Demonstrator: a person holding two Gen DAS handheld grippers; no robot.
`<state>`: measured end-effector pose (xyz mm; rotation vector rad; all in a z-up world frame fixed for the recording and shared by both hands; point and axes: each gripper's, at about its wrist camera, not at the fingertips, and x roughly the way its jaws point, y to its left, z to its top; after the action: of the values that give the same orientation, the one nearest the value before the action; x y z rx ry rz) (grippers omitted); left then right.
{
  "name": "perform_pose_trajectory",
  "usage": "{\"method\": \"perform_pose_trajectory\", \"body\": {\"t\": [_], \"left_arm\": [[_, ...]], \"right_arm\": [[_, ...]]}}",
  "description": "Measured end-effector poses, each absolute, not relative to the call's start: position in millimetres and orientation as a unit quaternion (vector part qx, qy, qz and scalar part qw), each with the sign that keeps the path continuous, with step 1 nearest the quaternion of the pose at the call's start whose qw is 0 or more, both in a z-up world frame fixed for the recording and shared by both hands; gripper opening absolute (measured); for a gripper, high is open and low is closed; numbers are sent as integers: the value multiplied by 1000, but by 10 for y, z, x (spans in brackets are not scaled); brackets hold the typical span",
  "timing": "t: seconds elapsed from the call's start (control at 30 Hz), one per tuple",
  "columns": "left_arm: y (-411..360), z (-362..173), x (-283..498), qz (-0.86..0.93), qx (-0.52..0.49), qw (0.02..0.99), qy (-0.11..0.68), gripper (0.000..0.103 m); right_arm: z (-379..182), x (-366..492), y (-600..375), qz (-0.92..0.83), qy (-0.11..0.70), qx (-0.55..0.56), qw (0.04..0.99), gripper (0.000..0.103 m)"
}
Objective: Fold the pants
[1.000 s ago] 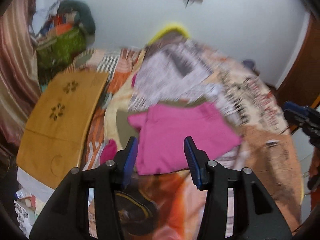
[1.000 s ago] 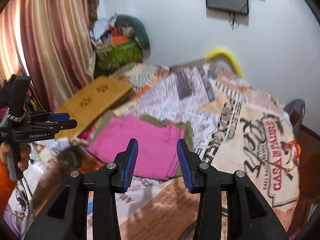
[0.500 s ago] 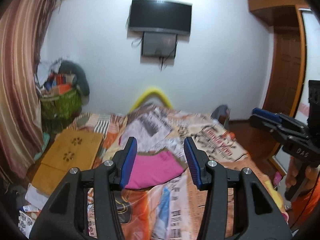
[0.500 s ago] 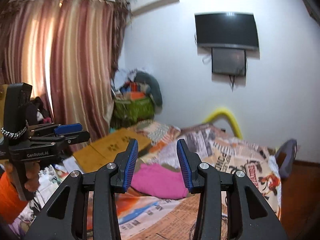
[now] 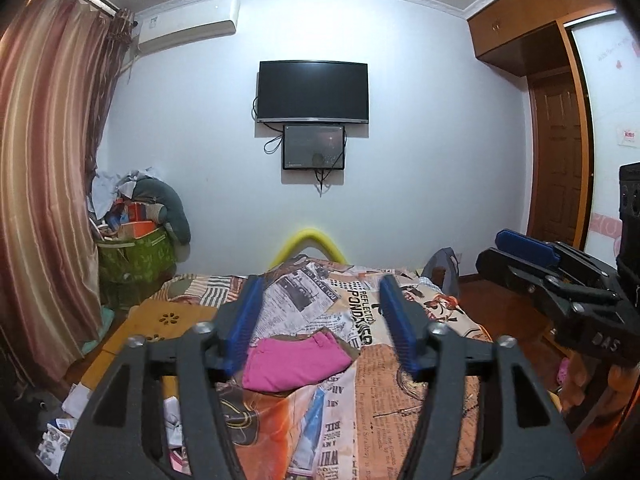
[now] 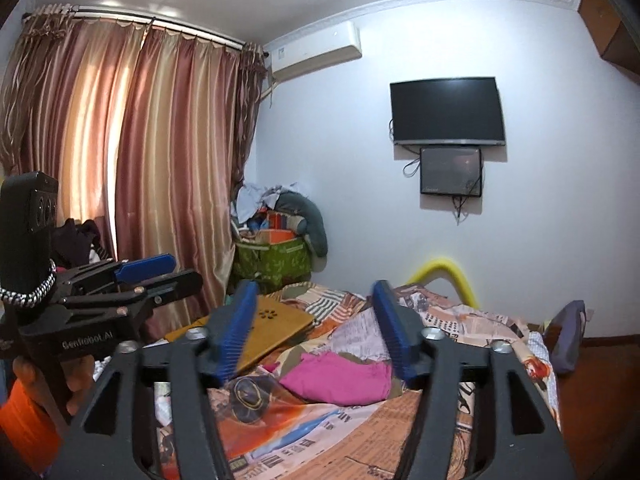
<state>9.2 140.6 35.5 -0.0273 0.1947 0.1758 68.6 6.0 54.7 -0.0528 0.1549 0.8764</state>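
The pink pants [image 5: 296, 364] lie folded in a small neat pile on the bed [image 5: 400, 392], far ahead. The left gripper [image 5: 320, 320] and right gripper [image 6: 316, 324] are opening, holding nothing. The folding looks done.

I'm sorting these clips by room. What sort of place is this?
Most likely a home bedroom: a bed under a newspaper-print cover fills the foreground, a television hangs on the far wall facing it, and long striped curtains cover a window. A built-in wooden wardrobe fits that too.
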Motion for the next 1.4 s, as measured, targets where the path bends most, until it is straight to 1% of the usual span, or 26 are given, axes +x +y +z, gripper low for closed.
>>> {"method": "perform_pose_trajectory", "body": {"t": [0.03, 0.1, 0.17, 0.33, 0.47, 0.5, 0.6, 1.4], "left_arm": [[1402, 343, 77, 86, -16, 992, 96, 71], [1404, 318, 43, 86, -20, 992, 96, 76], [1403, 304, 26, 89, -26, 991, 97, 79], [1377, 265, -41, 93, -34, 990, 97, 88], [1362, 244, -82, 97, -34, 990, 94, 99], [1356, 236, -89, 97, -34, 990, 93, 101], [1351, 219, -107, 99, -34, 990, 92, 102], [1263, 147, -54, 107, -26, 989, 103, 102]], "right_arm": [[540, 660, 58, 421, 72, -24, 904, 68], [537, 620, 31, 420, 70, -18, 905, 78], [537, 593, 9, 415, 66, -11, 908, 84], [514, 557, -40, 408, 71, 2, 910, 93], [499, 574, -40, 398, 77, -3, 914, 102], [487, 557, -53, 397, 77, -3, 915, 102], [469, 551, -71, 394, 79, -3, 916, 102], [380, 538, -137, 386, 105, 1, 916, 102]]}}
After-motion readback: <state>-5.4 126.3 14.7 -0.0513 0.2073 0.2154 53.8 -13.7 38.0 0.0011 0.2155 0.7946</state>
